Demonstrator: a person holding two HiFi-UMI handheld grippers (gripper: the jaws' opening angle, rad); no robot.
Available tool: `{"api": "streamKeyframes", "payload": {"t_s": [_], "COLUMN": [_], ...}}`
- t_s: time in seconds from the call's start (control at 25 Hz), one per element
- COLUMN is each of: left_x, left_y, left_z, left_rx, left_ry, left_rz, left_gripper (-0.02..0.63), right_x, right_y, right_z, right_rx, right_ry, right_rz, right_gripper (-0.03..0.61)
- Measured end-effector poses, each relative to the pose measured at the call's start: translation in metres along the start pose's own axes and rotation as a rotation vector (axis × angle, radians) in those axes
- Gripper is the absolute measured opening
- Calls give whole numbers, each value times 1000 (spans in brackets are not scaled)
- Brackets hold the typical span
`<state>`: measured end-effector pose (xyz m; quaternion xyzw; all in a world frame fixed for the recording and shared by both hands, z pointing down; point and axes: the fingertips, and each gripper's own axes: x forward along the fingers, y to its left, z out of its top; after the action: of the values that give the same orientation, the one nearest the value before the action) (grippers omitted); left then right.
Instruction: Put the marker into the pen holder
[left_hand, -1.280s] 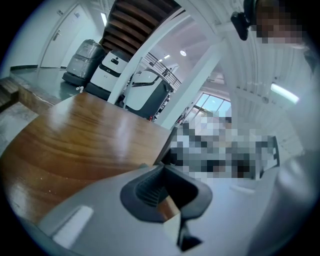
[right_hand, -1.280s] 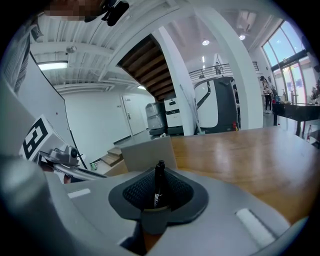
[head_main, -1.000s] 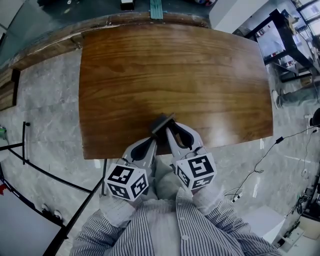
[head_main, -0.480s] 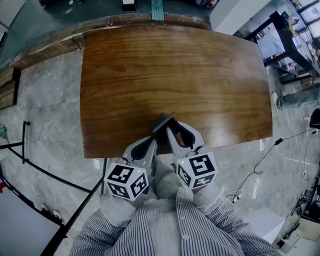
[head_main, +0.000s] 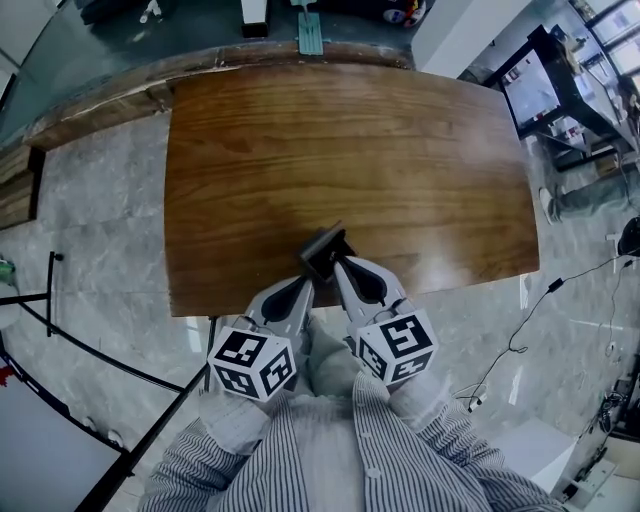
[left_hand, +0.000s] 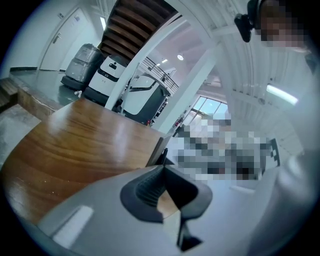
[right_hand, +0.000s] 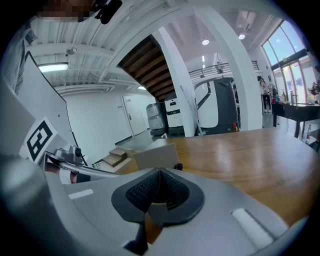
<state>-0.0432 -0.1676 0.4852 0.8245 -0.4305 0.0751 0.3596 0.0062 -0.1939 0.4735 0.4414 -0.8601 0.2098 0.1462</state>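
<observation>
1. Pen holder (head_main: 322, 247), a grey box, stands at the desk's (head_main: 300, 150) near edge, just beyond both grippers' tips.
2. Left gripper (head_main: 307, 277): fingers closed, holding nothing.
3. Right gripper (head_main: 339, 266): fingers closed, holding nothing.

We see bright, even indoor light; soft glare sheens the counter (head_main: 400, 150). Fisheye bending curves every edge, corners darken, and the tongs of the left gripper (left_hand: 163, 167) blur close up.
</observation>
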Motion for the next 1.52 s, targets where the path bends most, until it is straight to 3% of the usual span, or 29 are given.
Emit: {"api": "streamKeyframes", "payload": {"t_s": [0.52, 0.92, 1.52], "left_x": [-23, -31, -31], "left_y": [-28, -41, -42], "left_z": [0, 1, 3], "left_rx": [49, 118, 135], "left_ry": [-28, -22, -11], "left_rz": [-14, -6, -15], "left_gripper": [8, 8, 8], "right_x": [-47, -60, -58], "right_y": [45, 47, 47], "right_z": [-3, -3, -4], "right_rx": [3, -19, -29], "right_ry": [-10, -4, 12], "right_rz": [117, 113, 110], "right_gripper": [0, -2, -2]}}
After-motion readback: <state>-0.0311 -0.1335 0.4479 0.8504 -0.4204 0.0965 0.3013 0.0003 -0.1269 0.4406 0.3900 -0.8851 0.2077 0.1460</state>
